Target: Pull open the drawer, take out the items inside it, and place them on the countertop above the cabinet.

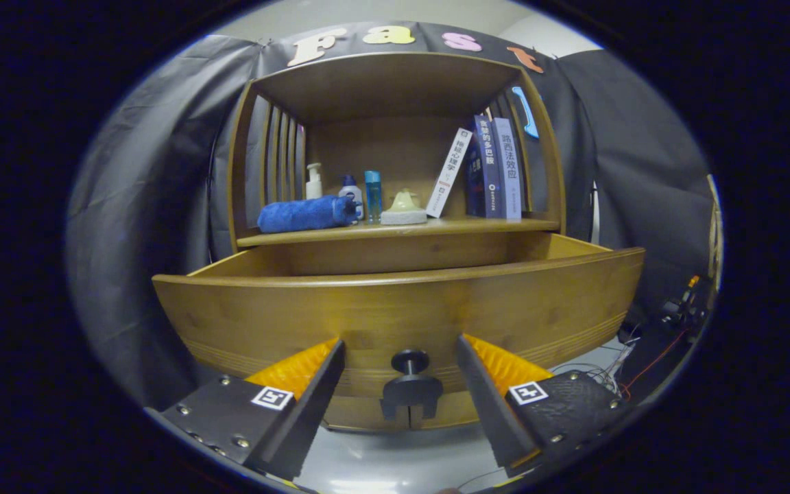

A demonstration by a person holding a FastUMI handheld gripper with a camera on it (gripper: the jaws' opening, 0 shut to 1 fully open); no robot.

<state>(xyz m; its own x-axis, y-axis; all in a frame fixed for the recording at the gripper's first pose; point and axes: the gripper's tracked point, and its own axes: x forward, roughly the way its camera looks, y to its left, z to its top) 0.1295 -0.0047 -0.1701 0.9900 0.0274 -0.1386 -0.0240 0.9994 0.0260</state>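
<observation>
A wooden cabinet's drawer point(395, 309) stands pulled out toward me, its curved front panel close ahead. Its dark round knob point(409, 359) sits between my fingertips, with a gap on each side. My gripper point(400, 353) is open, level with the knob and touching nothing. The drawer's inside is hidden behind the front panel. Above it runs the countertop point(477, 224), which carries a rolled blue towel point(306, 213), a white pump bottle point(313, 182), two small blue bottles point(362, 194), a pale soap on a dish point(404, 208) and several books point(487, 168).
The cabinet has slatted side walls and a wooden top over the shelf space. Black cloth hangs behind and to both sides. Cables and small devices point(673, 315) lie on the floor to the right of the drawer. A pale floor shows below the drawer.
</observation>
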